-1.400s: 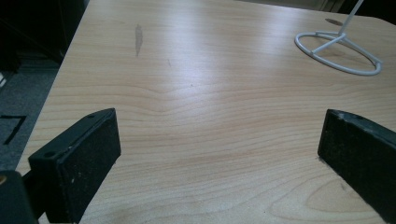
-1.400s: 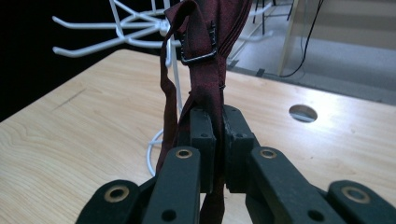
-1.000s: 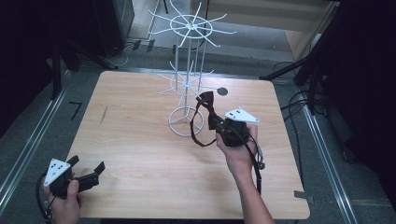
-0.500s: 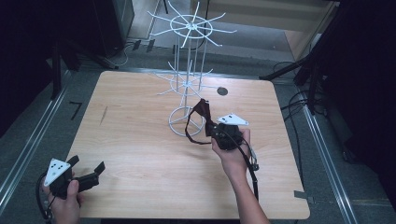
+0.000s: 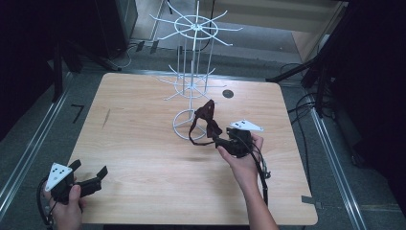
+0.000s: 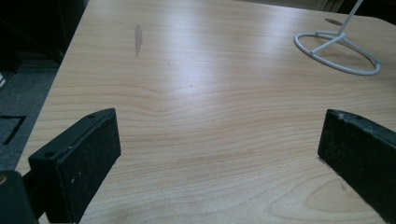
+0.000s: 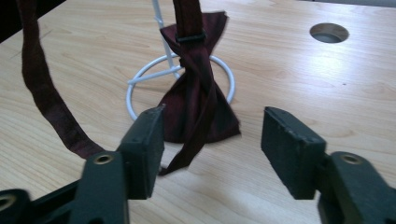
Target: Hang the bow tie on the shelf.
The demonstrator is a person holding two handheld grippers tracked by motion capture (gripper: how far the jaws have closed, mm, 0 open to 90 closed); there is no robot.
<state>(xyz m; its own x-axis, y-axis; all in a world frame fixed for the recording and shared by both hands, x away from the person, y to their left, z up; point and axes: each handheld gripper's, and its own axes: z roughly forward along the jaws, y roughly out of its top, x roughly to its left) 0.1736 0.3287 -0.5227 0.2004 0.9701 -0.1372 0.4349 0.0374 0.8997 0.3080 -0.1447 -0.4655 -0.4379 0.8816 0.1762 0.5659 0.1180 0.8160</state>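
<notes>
The dark red bow tie [image 5: 208, 115] hangs just in front of the right claw [image 5: 221, 140], on its far-left side, and this is the relation that matters. In the right gripper view the bow [image 7: 196, 88] stands on end, its long axis running near-vertical from a knot and black clip at the top down to a flared lower edge that appears to touch the counter [image 5: 143, 143]. It sits between the 2 jaws of the right claw [image 7: 212, 135] but farther off than their tips, closer to the left jaw than to the right one. The jaws stand well apart and grip nothing. The strap [image 7: 44, 88] loops down on the left side of that view and passes behind or under the left jaw; whether it rests on the claw I cannot tell.

Behind the bow is the ring base of the white wire rack [image 5: 189, 91], which stands at the far middle of the counter, its hooked arms spreading out above.

The left claw [image 5: 91, 179] is at the near-left corner, well apart from the tie, jaws wide and empty, the bare wood between them in the left gripper view [image 6: 219, 140].

The right hand [image 5: 244, 163] is plainly the nearer one. A short push forward and slightly left would probably bring the bow between the pads.
</notes>
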